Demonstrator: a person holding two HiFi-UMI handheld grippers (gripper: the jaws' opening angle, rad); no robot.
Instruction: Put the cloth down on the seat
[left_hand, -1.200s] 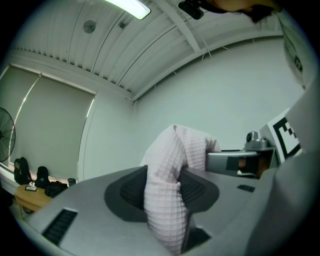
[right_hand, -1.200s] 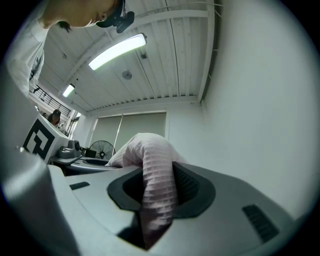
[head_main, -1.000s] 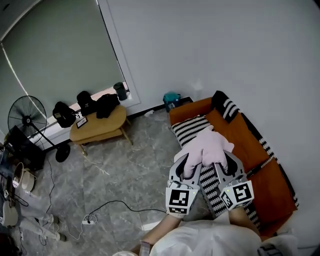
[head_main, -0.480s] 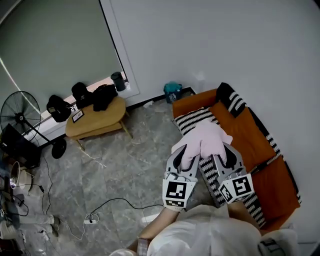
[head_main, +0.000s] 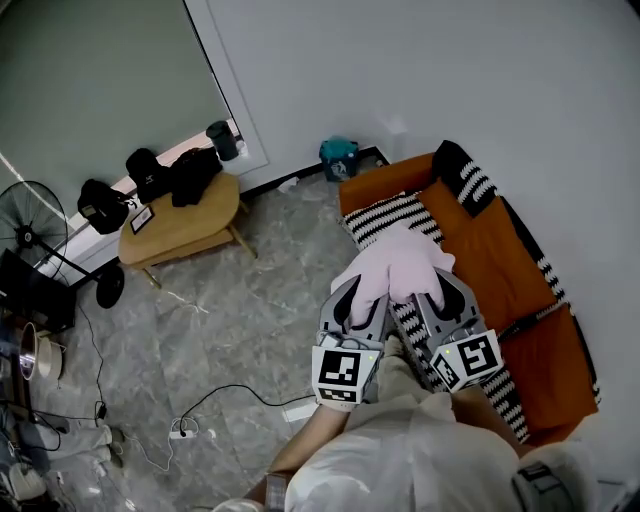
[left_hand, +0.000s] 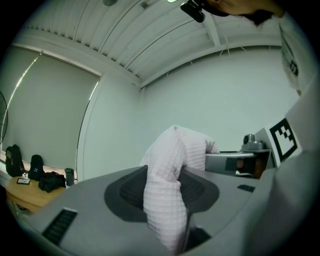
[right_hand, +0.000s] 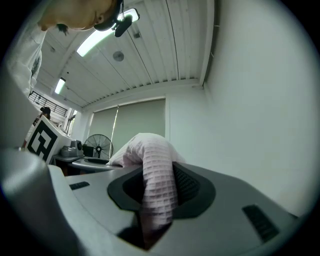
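A pale pink waffle-weave cloth (head_main: 398, 262) hangs bunched between my two grippers, above the near end of an orange sofa seat (head_main: 500, 262) with a black-and-white striped cover (head_main: 405, 215). My left gripper (head_main: 358, 302) is shut on one end of the cloth (left_hand: 167, 185), which is pinched between its dark pads. My right gripper (head_main: 432, 293) is shut on the other end of the cloth (right_hand: 156, 187). Both grippers point level, side by side, close together.
A striped cushion (head_main: 462, 180) lies at the sofa's far end by the white wall. A low wooden table (head_main: 180, 225) with dark bags stands at the left, a black fan (head_main: 40, 225) beyond it. Cables (head_main: 215, 400) cross the grey tiled floor. A teal object (head_main: 338, 152) sits by the wall.
Both grippers have moved together with the cloth, and the sofa's striped end now lies closer beneath it. The grip on the cloth is unchanged.
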